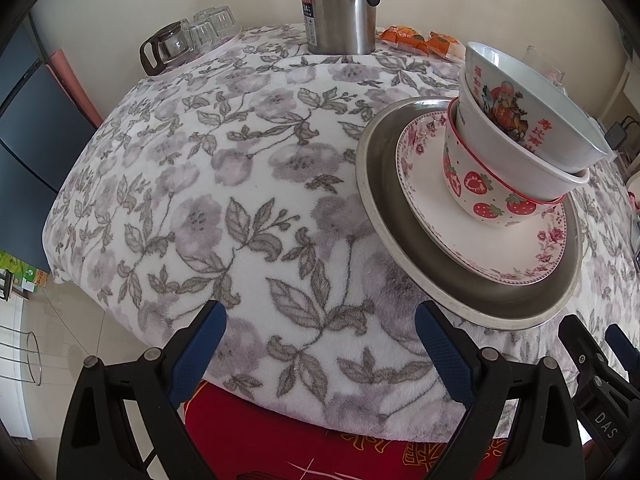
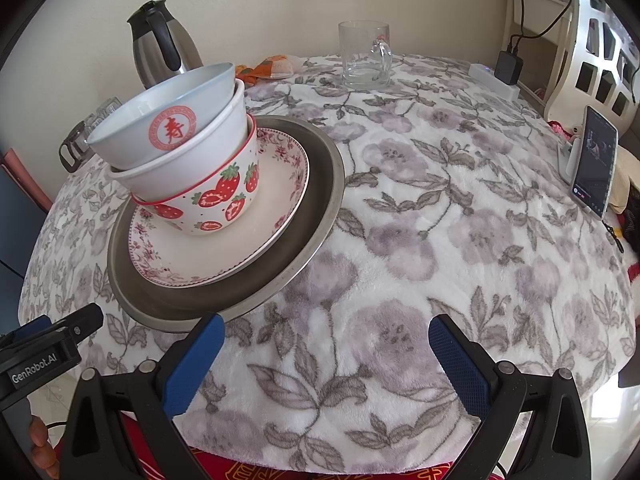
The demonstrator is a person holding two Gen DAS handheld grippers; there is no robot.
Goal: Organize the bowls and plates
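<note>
A round table under a fleecy white cloth with grey-lilac flowers (image 2: 440,184) stands against a cream wall. On it, 1 steel tray (image 2: 320,216) holds 1 floral-rimmed plate (image 2: 280,200) and 3 nested bowls (image 2: 200,168). The left gripper (image 1: 320,344) and right gripper (image 2: 326,356), both spread and empty, hover near the table's edge.

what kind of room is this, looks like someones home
Most likely a home dining table: a floral fleece tablecloth, a steel thermos jug, a glass mug and stacked bowls on plates.
</note>
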